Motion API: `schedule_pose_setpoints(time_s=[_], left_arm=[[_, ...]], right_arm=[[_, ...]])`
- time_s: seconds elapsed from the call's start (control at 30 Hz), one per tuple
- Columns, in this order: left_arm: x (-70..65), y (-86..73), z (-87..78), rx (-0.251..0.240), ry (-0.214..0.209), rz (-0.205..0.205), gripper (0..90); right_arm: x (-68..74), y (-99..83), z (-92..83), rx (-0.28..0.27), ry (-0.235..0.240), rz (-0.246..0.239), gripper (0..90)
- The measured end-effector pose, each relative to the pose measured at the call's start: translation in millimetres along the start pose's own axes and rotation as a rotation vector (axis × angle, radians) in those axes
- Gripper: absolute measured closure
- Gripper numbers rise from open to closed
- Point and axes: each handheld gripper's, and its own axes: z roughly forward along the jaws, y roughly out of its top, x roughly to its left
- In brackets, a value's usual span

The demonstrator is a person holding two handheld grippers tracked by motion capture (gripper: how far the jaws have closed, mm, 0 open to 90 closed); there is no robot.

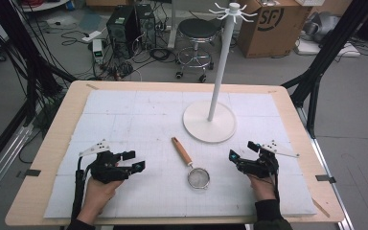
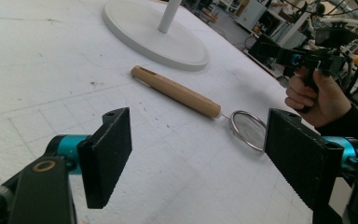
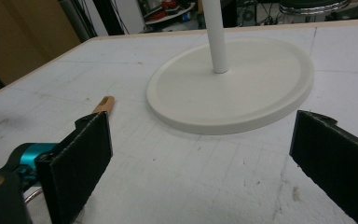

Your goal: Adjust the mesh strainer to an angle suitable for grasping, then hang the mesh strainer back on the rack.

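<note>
Strainer [image 1: 191, 165] looks light and stiff; I'd grab the wooden handle [image 1: 181, 151], not the mesh. Left claw [image 1: 133, 160] and right claw [image 1: 242, 150] both wide open, empty.

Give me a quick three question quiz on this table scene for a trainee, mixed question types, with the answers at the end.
1. True or false: the left tool is clamped on the strainer.
2. What stands just beyond the strainer's wooden handle? A) a white stand B) a blue bowl C) a stack of plates
3. Fill in: the strainer's mesh end points toward the table's ____ edge.

Key:
1. False; both the left and the right tool are open and apart from it.
2. A, the white stand.
3. Near, the person's side.
</note>
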Motion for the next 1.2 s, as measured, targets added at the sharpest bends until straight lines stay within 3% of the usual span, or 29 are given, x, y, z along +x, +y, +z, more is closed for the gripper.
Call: schedule_pose_setpoints(time_s=[0.3,0.5,0.63,0.83,1.03,1.2], left_arm=[[0.8,0.4,-17.0,-0.036,0.004,0.055,21.9],[2.0,-1.4,-19.3,-0.048,-0.011,0.074,21.2],[3.5,-2.2,-19.7,-0.048,-0.001,0.074,21.2],[8.2,-4.0,-23.7,-0.092,0.012,0.091,21.2],[9.5,-4.1,-22.6,-0.095,0.017,0.085,21.2],[8.7,-4.1,-23.6,-0.100,0.046,0.112,21.2]], right_arm=[[3.7,1.4,0.0,-0.001,0.027,0.022,4.8],[14.7,10.2,-1.5,-0.025,0.057,-0.001,4.8],[14.8,9.5,2.0,-0.006,0.098,0.038,4.8],[17.4,9.3,5.0,0.011,0.120,0.044,4.9],[25.1,11.0,13.3,0.038,0.173,0.062,5.3],[35.3,13.5,21.0,0.073,0.203,0.052,5.3]])
